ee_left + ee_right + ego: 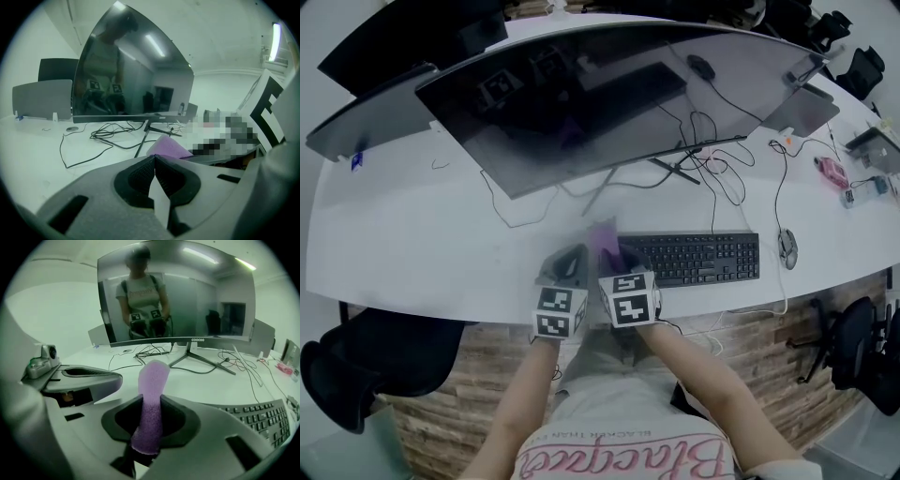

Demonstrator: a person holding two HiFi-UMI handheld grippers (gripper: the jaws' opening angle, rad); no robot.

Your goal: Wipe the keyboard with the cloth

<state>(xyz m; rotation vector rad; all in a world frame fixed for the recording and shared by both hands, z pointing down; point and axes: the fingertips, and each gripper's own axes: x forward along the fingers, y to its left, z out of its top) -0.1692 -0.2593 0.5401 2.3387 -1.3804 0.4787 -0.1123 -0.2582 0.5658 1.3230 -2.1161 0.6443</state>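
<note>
A black keyboard (694,258) lies near the table's front edge; its keys also show at the lower right of the right gripper view (262,418). My right gripper (619,261) is just left of the keyboard, shut on a purple cloth (152,385) that sticks up between its jaws. The cloth (603,234) pokes forward past the keyboard's left end. My left gripper (571,262) hangs close beside the right one, shut with nothing in it (154,158). The cloth (168,146) shows just beyond its tips.
A wide curved monitor (609,84) stands behind the keyboard, with loose cables (712,169) around its stand. A mouse (787,248) sits right of the keyboard. Small devices (832,172) lie at the far right. A black chair (375,356) stands left of me.
</note>
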